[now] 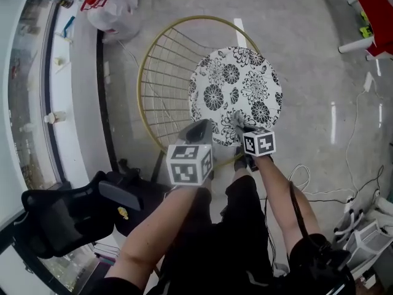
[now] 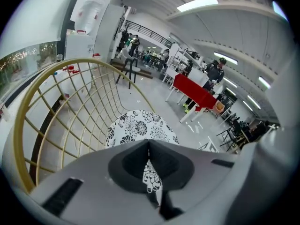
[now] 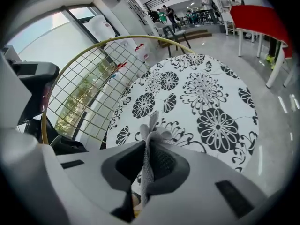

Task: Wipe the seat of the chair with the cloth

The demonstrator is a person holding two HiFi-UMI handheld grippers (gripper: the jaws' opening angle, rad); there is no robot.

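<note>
The chair has a round white seat with black flowers point(image 1: 236, 91) and a gold wire back point(image 1: 163, 85). My right gripper point(image 1: 238, 123) hangs over the seat's near edge, shut on a pale grey cloth point(image 1: 232, 119). In the right gripper view the cloth point(image 3: 152, 128) sticks up in a bunch from between the closed jaws point(image 3: 149, 146), just above the seat point(image 3: 201, 93). My left gripper point(image 1: 201, 129) is beside it, over the near left rim, shut with nothing in it. The left gripper view has the closed gripper point(image 2: 149, 144) facing the seat point(image 2: 138, 125) and wire back point(image 2: 56, 107).
A black office chair point(image 1: 61, 217) stands at the lower left against a glass wall. A white water jug point(image 1: 110, 8) sits behind the wire back. A red table point(image 1: 371, 5) is at the far right, cables point(image 1: 356, 189) lie on the floor at right. People stand far off.
</note>
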